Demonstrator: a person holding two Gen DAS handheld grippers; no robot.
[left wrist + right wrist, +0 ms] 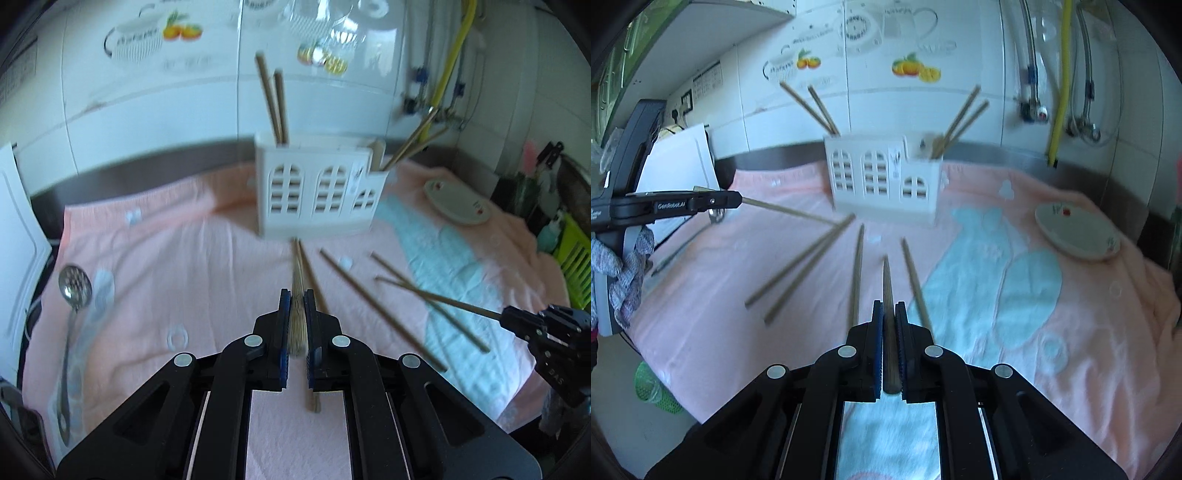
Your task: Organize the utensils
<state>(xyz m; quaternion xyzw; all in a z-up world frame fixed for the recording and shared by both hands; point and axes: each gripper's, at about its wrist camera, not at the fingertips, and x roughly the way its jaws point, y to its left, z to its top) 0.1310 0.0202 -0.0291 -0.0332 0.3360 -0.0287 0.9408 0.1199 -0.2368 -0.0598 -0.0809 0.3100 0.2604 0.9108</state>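
Note:
A white utensil holder (317, 188) with arched windows stands on the pink towel, with chopsticks upright in its left and right compartments; it also shows in the right wrist view (886, 181). My left gripper (297, 295) is shut on a chopstick (298, 295) that points at the holder. My right gripper (889, 306) is shut on another chopstick (887, 284), held above the towel; this gripper shows at the right in the left wrist view (502, 316). Several loose chopsticks (798, 269) lie on the towel in front of the holder. A slotted metal spoon (72, 306) lies at the left.
A white plate (1075, 232) sits at the right on the pink and blue towel (1034, 295). A white board (683, 162) leans at the left. Pipes and a yellow hose (1060, 74) run down the tiled wall. A green basket (574, 262) is at the far right.

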